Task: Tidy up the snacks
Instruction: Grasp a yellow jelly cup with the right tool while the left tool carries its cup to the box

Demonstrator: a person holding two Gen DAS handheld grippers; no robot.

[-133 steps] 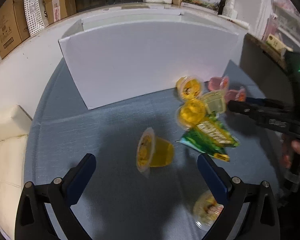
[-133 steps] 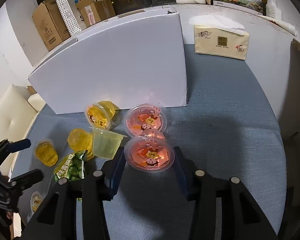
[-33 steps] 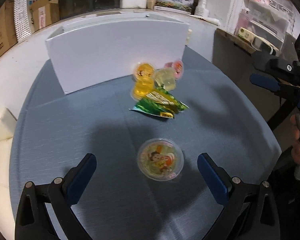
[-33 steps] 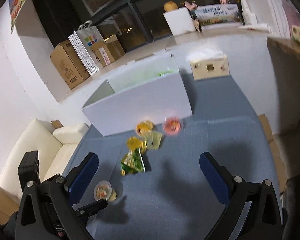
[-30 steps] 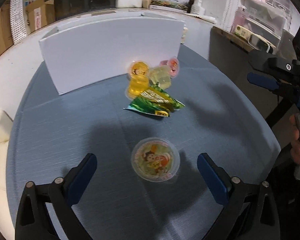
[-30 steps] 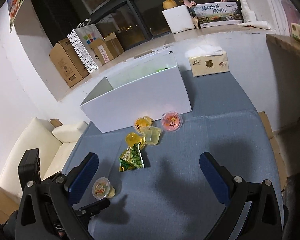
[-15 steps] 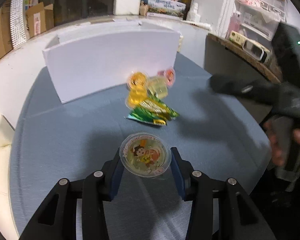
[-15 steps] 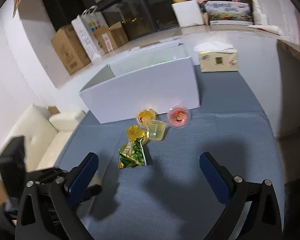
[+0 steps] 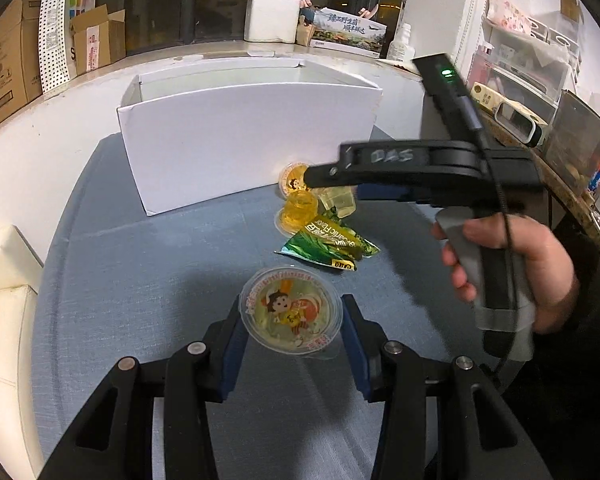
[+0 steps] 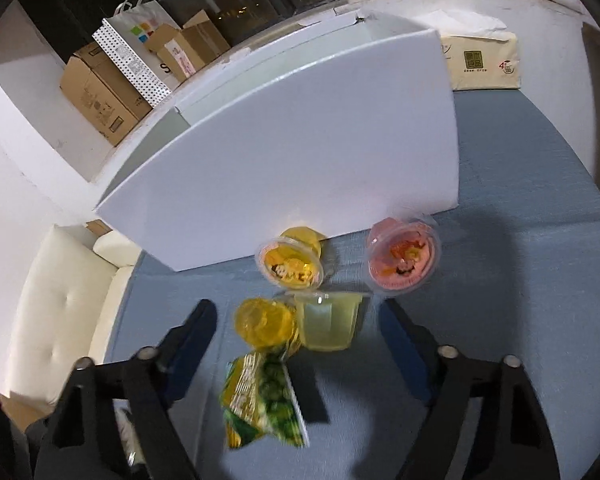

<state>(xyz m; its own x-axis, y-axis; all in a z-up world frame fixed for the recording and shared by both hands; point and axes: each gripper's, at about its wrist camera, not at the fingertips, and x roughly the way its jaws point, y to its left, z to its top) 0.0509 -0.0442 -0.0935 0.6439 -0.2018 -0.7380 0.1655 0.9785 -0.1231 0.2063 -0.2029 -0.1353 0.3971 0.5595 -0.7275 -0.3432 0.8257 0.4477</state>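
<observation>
My left gripper (image 9: pixel 290 322) is shut on a clear jelly cup with a cartoon lid (image 9: pixel 290 312), its blue pads pressing both sides just above the blue tablecloth. My right gripper (image 10: pixel 296 316) hangs over the snack pile with its jaws closing. A yellow jelly cup (image 10: pixel 264 322) and a pale green cup (image 10: pixel 328 322) lie between its fingers, which touch neither. Beyond them lie a tipped yellow cup (image 10: pixel 294 260) and a pink cup (image 10: pixel 402 258). A green snack packet (image 10: pixel 260 400) lies nearer. The open white box (image 10: pixel 300 160) stands behind the pile.
In the left wrist view a person's hand (image 9: pixel 512 268) holds the right gripper's handle above the table's right side. A tissue pack (image 10: pixel 480 60) lies right of the box. A cream sofa (image 10: pixel 60 312) sits past the table's left edge, and cardboard boxes (image 10: pixel 100 92) line the ledge.
My left jaws closed on the cartoon-lid cup and hold it. My right gripper swept down and in over the snack pile, and its jaws have narrowed.
</observation>
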